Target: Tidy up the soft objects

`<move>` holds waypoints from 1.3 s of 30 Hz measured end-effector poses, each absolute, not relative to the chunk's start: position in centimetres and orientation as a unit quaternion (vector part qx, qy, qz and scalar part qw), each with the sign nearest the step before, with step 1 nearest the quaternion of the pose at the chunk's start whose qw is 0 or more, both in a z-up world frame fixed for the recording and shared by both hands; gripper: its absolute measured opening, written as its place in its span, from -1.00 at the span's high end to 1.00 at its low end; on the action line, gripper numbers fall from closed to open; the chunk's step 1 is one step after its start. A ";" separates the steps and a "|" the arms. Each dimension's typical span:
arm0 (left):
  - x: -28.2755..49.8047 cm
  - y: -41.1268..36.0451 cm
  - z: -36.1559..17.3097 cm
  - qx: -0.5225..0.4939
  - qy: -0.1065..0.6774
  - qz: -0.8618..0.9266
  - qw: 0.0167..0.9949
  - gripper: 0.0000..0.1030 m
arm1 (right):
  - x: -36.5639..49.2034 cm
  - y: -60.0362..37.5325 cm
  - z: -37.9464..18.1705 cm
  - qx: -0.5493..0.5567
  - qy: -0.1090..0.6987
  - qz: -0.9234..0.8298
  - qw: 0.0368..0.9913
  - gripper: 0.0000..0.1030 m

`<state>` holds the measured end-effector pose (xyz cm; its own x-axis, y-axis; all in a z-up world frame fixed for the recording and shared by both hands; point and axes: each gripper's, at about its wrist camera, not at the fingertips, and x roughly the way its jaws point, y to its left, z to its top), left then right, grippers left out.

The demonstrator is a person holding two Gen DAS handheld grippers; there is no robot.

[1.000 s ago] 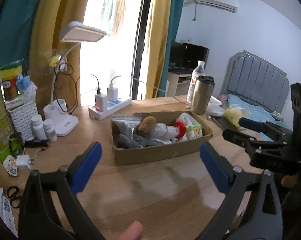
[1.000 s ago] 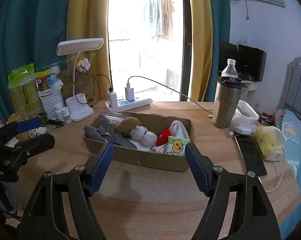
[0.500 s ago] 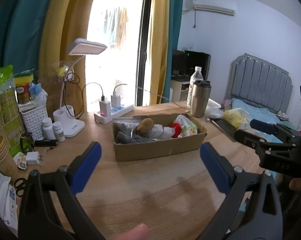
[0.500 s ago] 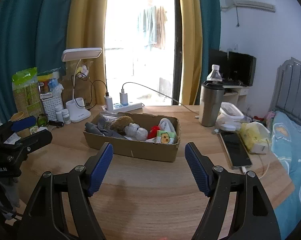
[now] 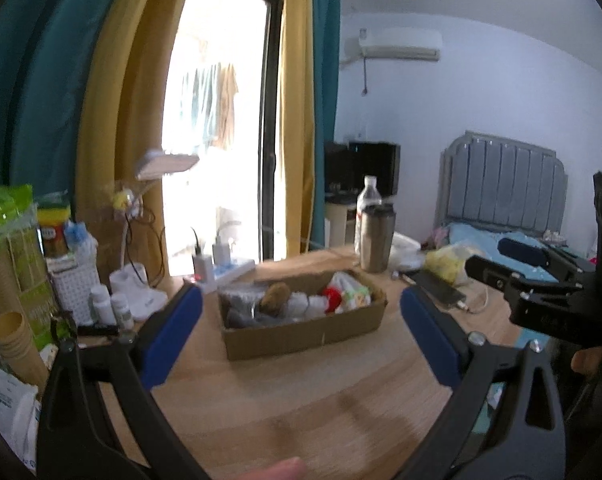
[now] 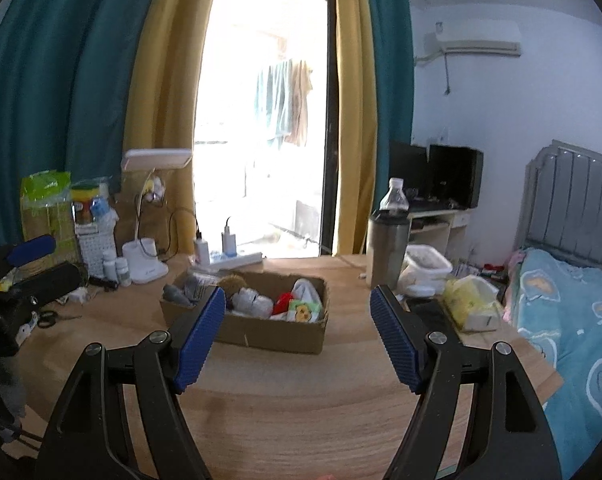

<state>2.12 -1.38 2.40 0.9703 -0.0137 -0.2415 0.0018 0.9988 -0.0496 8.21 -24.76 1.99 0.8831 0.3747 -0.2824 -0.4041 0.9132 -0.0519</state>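
A shallow cardboard box [image 5: 301,332] [image 6: 269,332] stands in the middle of the wooden table. It holds several soft things: grey cloth [image 6: 177,294], a brown plush [image 5: 275,298], white balls [image 6: 253,304], a red piece [image 6: 283,304] and a pack with a duck print [image 6: 303,312]. My left gripper [image 5: 301,336] is open and empty, held back from the box. My right gripper [image 6: 297,340] is open and empty, also back from the box. Each gripper shows at the edge of the other's view.
A steel tumbler [image 6: 385,252] and a water bottle [image 6: 395,200] stand behind the box at right, beside a phone [image 5: 441,292] and a yellow tissue pack [image 6: 473,304]. A desk lamp [image 6: 149,216], a power strip [image 6: 229,258], pill bottles and paper cups [image 5: 13,344] crowd the left. A bed [image 6: 573,320] lies right.
Both grippers have pulled back and risen away from the box, which now looks smaller and farther. Both stay open and empty.
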 end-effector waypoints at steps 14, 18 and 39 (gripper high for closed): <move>0.6 -0.7 4.6 -0.027 0.079 0.016 0.996 -0.95 | 7.0 -25.2 3.1 -0.052 0.115 0.198 0.972 -0.52; 0.5 -0.8 4.5 -0.030 0.081 0.016 0.996 -0.95 | 7.0 -25.1 3.1 -0.055 0.119 0.199 0.971 -0.53; 0.3 -0.4 4.1 -0.035 0.082 0.023 0.996 -0.95 | 6.8 -24.2 3.0 -0.064 0.122 0.213 0.967 -0.53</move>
<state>0.28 -0.45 4.15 0.9857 0.0396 -0.1641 -0.0512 0.9965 -0.0667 6.83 -24.21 2.96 0.8801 0.3955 -0.2627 -0.4268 0.9014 -0.0725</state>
